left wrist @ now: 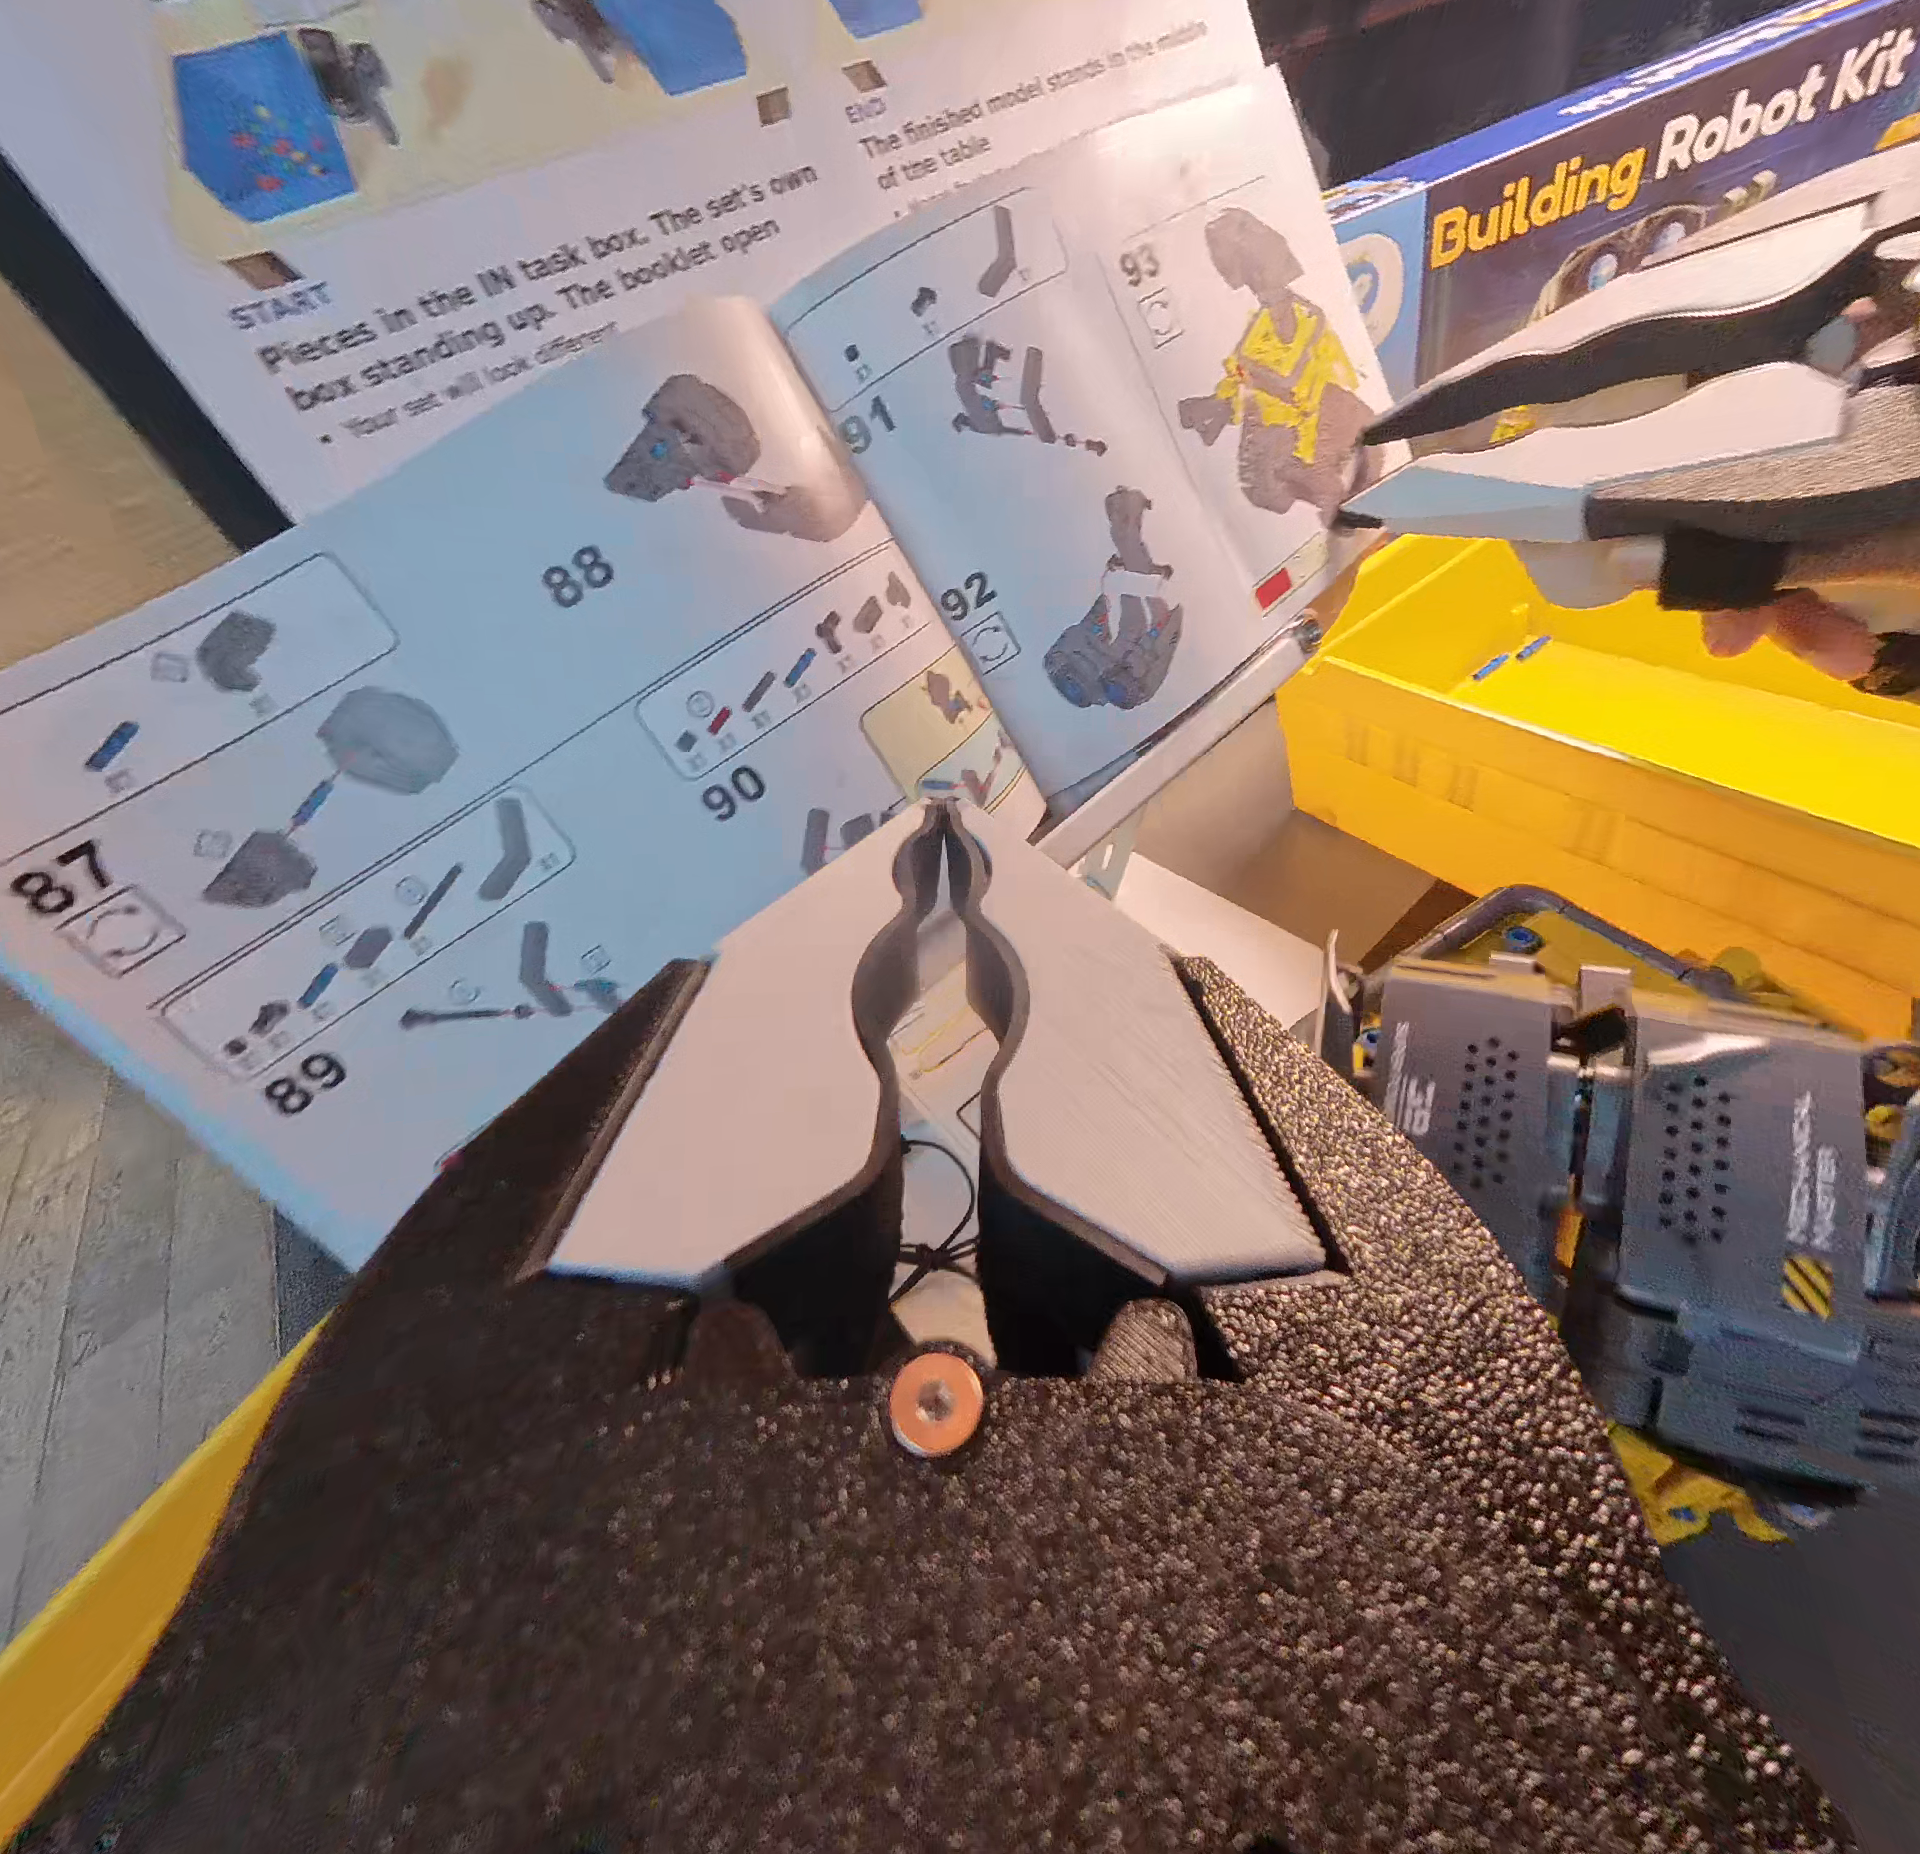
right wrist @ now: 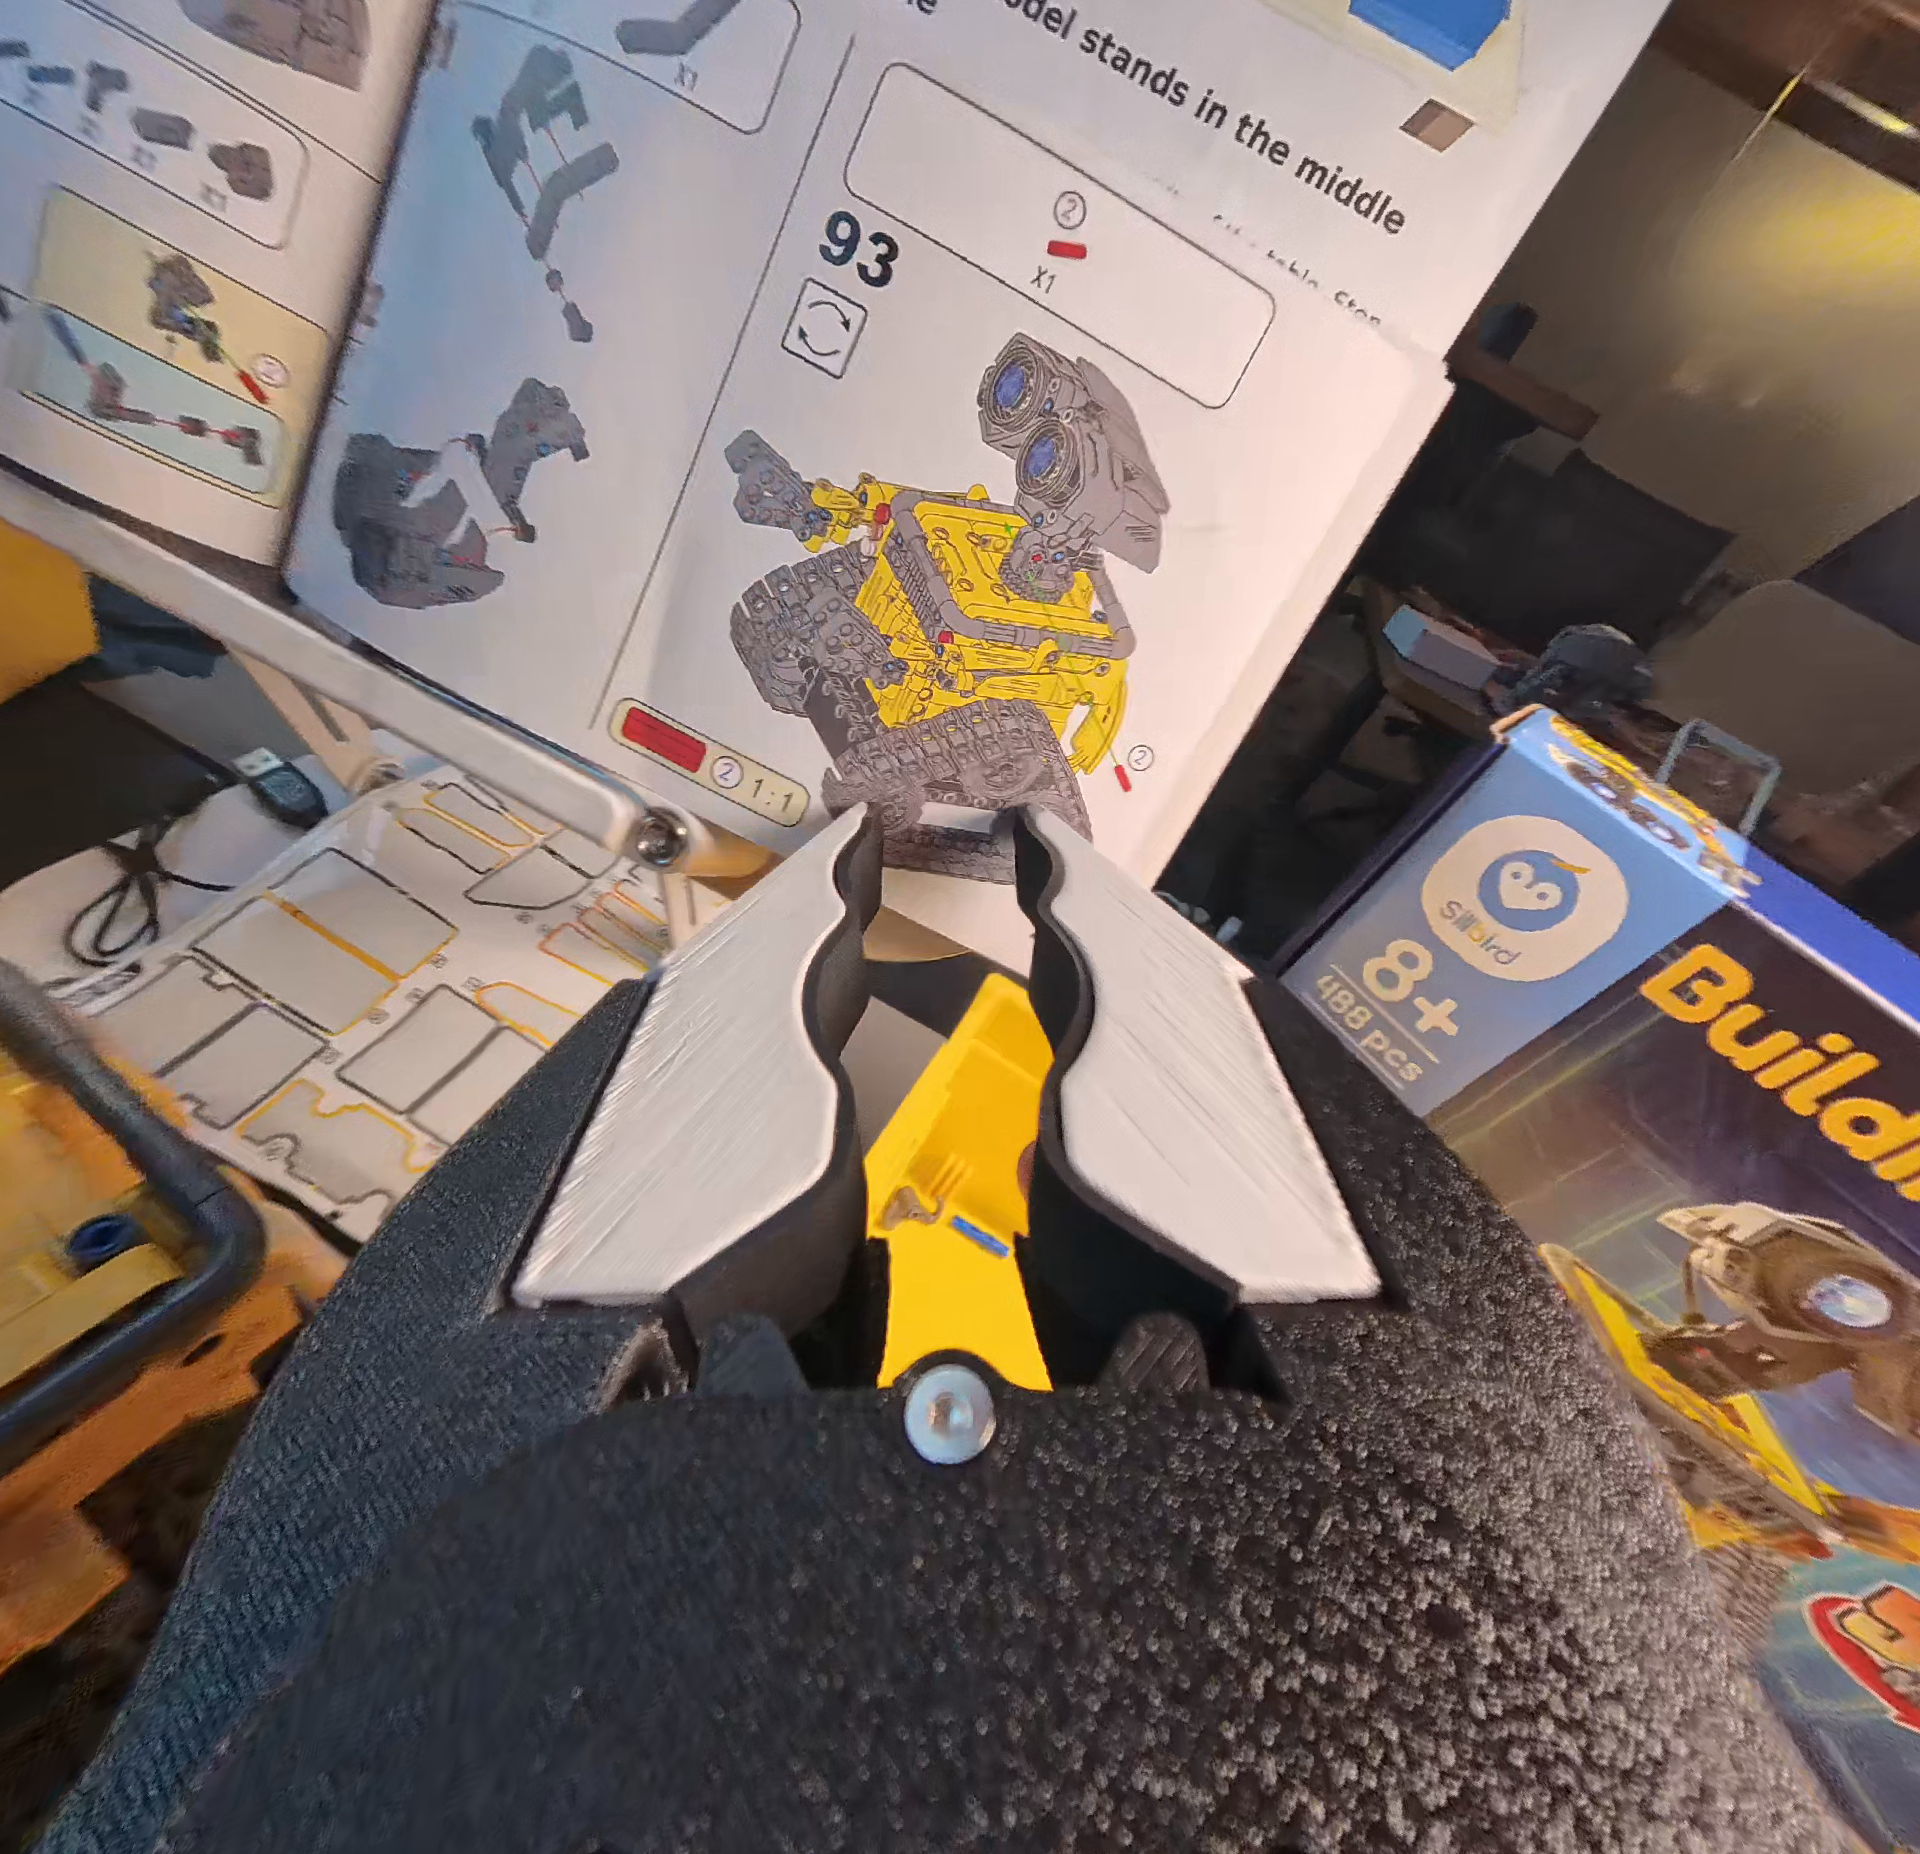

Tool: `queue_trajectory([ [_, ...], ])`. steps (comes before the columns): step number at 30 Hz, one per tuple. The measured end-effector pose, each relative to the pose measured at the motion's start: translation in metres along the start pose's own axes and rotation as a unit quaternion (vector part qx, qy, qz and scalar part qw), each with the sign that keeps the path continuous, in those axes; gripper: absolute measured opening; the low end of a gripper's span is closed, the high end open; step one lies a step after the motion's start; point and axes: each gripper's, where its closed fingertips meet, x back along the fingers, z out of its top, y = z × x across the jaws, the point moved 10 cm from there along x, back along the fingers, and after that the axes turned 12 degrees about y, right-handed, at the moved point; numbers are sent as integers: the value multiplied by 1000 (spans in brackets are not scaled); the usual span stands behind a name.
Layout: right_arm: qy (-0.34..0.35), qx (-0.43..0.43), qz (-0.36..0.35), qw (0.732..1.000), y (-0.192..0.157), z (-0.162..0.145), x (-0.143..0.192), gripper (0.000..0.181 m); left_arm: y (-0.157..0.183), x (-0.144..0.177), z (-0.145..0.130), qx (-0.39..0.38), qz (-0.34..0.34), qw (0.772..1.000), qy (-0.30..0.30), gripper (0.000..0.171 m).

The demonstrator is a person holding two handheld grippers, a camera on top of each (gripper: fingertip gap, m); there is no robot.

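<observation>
1. Booklet (left wrist: 582,599) pages, glossy paper, stand open on a metal stand (right wrist: 582,776) behind both tools.
2. Left gripper (left wrist: 940,817) has its ribbed grey fingers pressed together, empty, tips just before the booklet's lower edge.
3. Right gripper (right wrist: 940,828) is narrowly parted, empty, near the right page's bottom edge, above a yellow plastic tray (right wrist: 977,1160).
4. Grey-and-yellow brick model (left wrist: 1662,1233) sits beside the left gripper; a cardboard kit box (right wrist: 1621,1129) stands beside the right gripper.

The left gripper (left wrist: 940,815) points forward and slightly up, its two grey fingers (left wrist: 821,1056) pressed together at the tips and holding nothing. The right gripper (right wrist: 940,828) has its fingers (right wrist: 707,1077) spread a little apart, empty. In the left wrist view it reaches in sideways, held by a gloved hand (left wrist: 1766,599).
</observation>
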Motion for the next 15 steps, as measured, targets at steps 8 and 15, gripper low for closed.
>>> queue_trajectory([
  [8,4,-33,-29,999,9,1,-1,27,31,-64,18,-78,-51,992,-79,0],
  [15,39,66,247,966,-44,46,3,19,29,-84,16,-106,-43,978,-172,0],
])
